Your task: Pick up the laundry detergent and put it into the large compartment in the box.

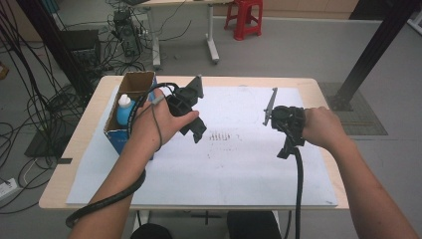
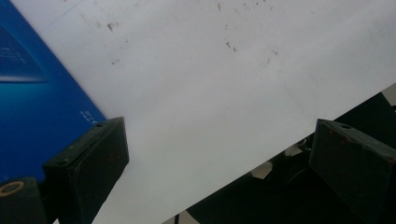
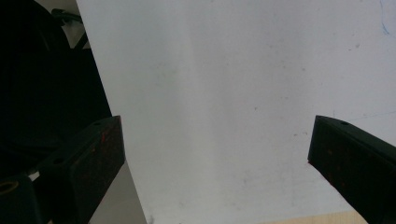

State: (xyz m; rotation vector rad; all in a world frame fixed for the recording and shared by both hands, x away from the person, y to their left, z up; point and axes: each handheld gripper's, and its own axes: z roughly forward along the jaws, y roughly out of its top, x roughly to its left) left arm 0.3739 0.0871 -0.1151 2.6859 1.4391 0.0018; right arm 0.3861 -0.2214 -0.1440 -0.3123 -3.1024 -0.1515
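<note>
My left gripper (image 1: 191, 117) and right gripper (image 1: 288, 130) hover wide apart, empty (over white paper (image 1: 239, 164)). The bottle (image 1: 124, 109) stands boxed (image 1: 130, 87) at the table's far-left corner; a careless reach could topple it.

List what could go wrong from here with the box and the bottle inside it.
1. The left gripper hangs open right beside the blue box; a sideways swing could knock the box or tip the bottle standing in it.
2. The left gripper's cable runs past the box's open top and might snag its rim.
3. The box stands near the table edge, so a push could slide it off.
</note>
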